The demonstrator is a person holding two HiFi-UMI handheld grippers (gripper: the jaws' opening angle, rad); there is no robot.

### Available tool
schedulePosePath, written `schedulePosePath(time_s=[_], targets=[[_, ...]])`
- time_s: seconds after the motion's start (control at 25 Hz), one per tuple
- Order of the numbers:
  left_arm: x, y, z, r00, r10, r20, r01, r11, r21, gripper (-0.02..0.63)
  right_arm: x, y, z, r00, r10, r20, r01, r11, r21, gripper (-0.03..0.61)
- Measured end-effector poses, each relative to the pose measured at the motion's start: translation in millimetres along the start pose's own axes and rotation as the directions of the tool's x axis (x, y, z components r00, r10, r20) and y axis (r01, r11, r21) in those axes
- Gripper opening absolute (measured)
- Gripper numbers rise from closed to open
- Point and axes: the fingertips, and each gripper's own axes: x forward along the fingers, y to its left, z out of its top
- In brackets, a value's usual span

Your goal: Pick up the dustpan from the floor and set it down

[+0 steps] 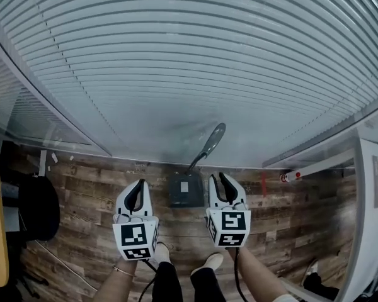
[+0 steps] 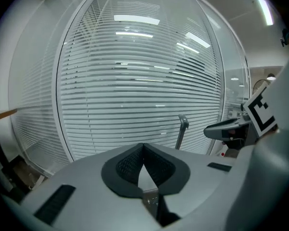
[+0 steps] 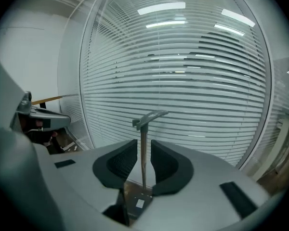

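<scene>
Wood-plank floor (image 1: pixel 88 187) meets glass wall (image 1: pixel 189 55) with slatted blinds. Dustpan (image 1: pixel 186 190) stands on floor at foot of wall, handle (image 1: pixel 209 145) rising against glass. Your left tongs (image 1: pixel 138 184) hang just left of pan, jaws together, nothing between. Your right tongs (image 1: pixel 222 181) hang just right of pan, jaws apart. Handle shows in their gap, farther off, untouched.

The head camera looks steeply down from behind the left gripper (image 1: pixel 139 184) and right gripper (image 1: pixel 218 178), with floor (image 1: pixel 88 194) and blinds (image 1: pixel 176 55) beyond the fingers. Each gripper camera sits close behind its own fingers, facing the blinds (image 2: pixel 135 90) (image 3: pixel 192 81). All three share the dustpan (image 1: pixel 186 190): its handle (image 2: pixel 181 131) shows beyond and right of the left fingers, and the handle (image 3: pixel 143 148) shows in the gap between the right ones.
</scene>
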Motion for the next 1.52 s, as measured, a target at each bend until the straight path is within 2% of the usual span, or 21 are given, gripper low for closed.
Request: schedulePosePath(time_s=[0.2,0.4,0.68,0.84,0.96,1.04,1.24,1.52], targets=[[-41,-24,34,1.0,-0.02,0.007,0.02,1.0,0.014,0.017,-59,-11,22,1.0,0.007,0.01,-0.007,1.0,0.022,0.101],[-52,-61,93,0.996,-0.041,0.078,0.038,0.998,0.04,0.018,-98,-46,57,0.997,0.004,0.077,-0.006,1.0,0.027,0.1],[-76,-96,131,0.992,-0.033,0.121,0.035,0.999,-0.017,0.018,-154,-77,88,0.989,-0.009,0.146,0.004,0.999,0.038,0.092],[-99,-93,134,0.99,0.022,0.142,-0.009,0.996,-0.093,0.018,-177,-80,84,0.989,-0.007,0.144,-0.001,0.999,0.055,0.073],[-110,-98,135,0.988,0.026,0.15,-0.007,0.992,-0.124,0.018,-185,-89,81,0.99,-0.015,0.141,0.002,0.995,0.095,0.058],[-119,-102,149,0.986,0.012,0.165,0.007,0.993,-0.114,0.018,-194,-95,93,0.987,-0.027,0.155,0.008,0.992,0.124,0.051],[-151,-106,216,0.977,-0.002,0.215,0.014,0.998,-0.057,0.018,-229,-100,154,0.975,-0.045,0.22,0.007,0.985,0.172,0.04],[-157,-115,231,0.973,-0.012,0.23,0.022,0.999,-0.043,0.018,-241,-114,176,0.965,-0.084,0.25,0.043,0.985,0.164,0.038]])
